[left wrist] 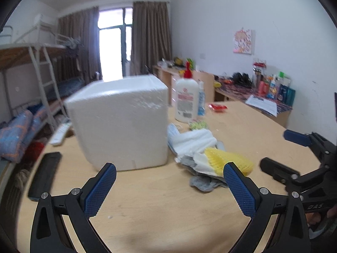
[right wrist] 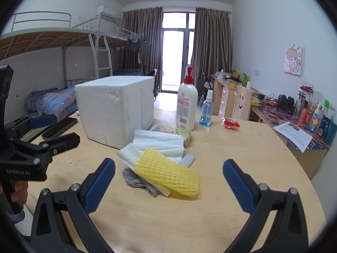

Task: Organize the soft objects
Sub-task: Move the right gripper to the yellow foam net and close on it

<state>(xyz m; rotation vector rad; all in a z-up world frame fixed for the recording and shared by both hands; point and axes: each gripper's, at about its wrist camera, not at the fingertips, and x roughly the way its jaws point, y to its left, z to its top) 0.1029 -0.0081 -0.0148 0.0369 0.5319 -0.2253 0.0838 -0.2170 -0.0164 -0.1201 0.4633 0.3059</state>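
The left gripper [left wrist: 169,181] and right gripper [right wrist: 168,178] hovered with fingers spread wide, empty, above the table [right wrist: 231,158]; yellow foam net [right wrist: 168,171] lay at 12 o'clock, foam box [right wrist: 114,109] at 11.

Black gripper [right wrist: 168,181] frames, blue textured pads, silver screws, possibly "GenRobot.AI" lettering.

table [right wrist: 231,164] | foam box [right wrist: 113,109] – soft pile [right wrist: 162,158] – lotion bottle [right wrist: 187,105] – spray bottle [right wrist: 206,111]

The left gripper [left wrist: 169,174] gapes above the table [left wrist: 160,206], facing a somewhat blurred foam box [left wrist: 120,122] beside a soft pile [left wrist: 202,149].
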